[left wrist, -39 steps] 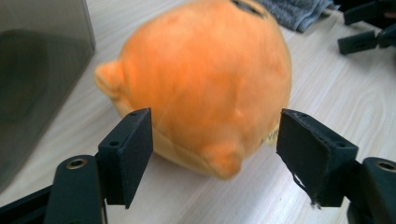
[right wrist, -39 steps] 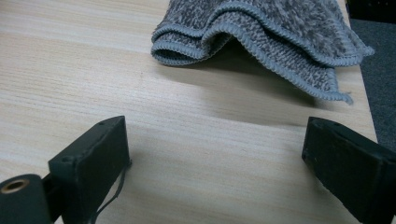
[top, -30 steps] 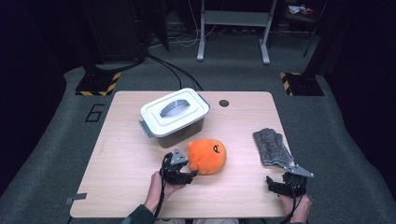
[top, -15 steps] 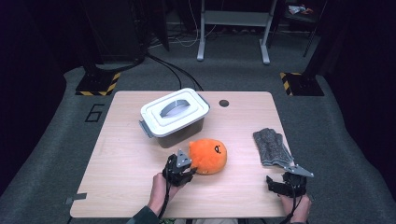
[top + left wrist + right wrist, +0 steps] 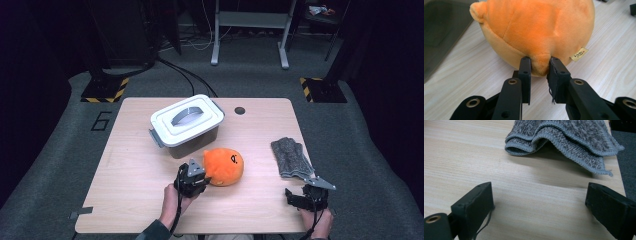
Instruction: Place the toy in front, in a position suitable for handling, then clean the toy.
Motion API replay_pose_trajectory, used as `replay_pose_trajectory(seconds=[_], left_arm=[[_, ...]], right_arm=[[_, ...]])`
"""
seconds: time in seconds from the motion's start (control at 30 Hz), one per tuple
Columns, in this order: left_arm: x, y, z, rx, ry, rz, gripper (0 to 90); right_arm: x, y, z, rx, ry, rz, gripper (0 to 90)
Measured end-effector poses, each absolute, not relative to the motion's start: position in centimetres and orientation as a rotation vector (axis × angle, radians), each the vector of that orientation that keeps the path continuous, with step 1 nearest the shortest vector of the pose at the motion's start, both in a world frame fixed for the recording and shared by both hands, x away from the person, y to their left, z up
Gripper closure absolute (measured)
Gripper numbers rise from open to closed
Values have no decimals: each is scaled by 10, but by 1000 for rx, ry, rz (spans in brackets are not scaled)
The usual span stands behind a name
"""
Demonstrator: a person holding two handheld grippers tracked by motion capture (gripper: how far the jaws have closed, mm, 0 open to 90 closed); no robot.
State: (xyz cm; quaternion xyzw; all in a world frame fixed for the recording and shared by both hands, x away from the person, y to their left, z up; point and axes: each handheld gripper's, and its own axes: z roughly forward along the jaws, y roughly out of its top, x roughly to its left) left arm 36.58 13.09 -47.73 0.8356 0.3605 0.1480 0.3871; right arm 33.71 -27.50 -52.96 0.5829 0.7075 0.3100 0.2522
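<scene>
Left gripper [image 5: 538, 66] has just been closing; its fingers [image 5: 525, 72] pinch a small fold of the orange plush toy [image 5: 223, 166], centre frame on the desk [image 5: 130, 175]. Risk: the pinch is shallow (fabric only), so lifting may slip it free. Right gripper [image 5: 539, 202] released, lower right, near the grey cloth [image 5: 564, 137].

Orange plush toy [image 5: 536, 30] with a small cream tag [image 5: 579, 54] and dark face markings. Speckled grey towel [image 5: 571, 137] with plain lighter grey stitched edging; white lid [image 5: 186, 119] on a dark grey box [image 5: 192, 145]. Pale wood-grain table [image 5: 130, 200], black grippers [image 5: 539, 66], yellow-and-black striped floor plates [image 5: 105, 90].
</scene>
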Motion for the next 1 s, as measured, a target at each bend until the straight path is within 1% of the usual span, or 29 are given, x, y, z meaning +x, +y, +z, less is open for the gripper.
replay_pose_trajectory(seconds=[0.2, 0.37, 0.53, 0.67, 0.77, 0.87, 0.93, 1.0], left_arm=[[366, 131, -477, 2109, 923, 369, 745], [367, 131, -476, 2117, 909, 386, 762], [367, 132, -477, 2110, 911, 368, 768], [367, 132, -478, 2101, 911, 376, 769], [367, 132, -478, 2093, 914, 376, 770], [367, 132, -478, 2104, 904, 372, 770], [367, 133, -478, 2099, 899, 378, 770], [367, 132, -479, 2090, 903, 373, 770]], right_arm=[[337, -275, -529, 1584, 1925, 841, 73], [337, -277, -527, 1582, 1943, 859, 93], [338, -277, -509, 1584, 1926, 917, 93], [348, -274, -487, 1555, 1926, 921, 94], [362, -274, -476, 1549, 1930, 918, 97], [371, -273, -474, 1547, 1940, 892, 99], [390, -270, -473, 1549, 1971, 853, 106], [396, -268, -474, 1552, 1974, 842, 108]])
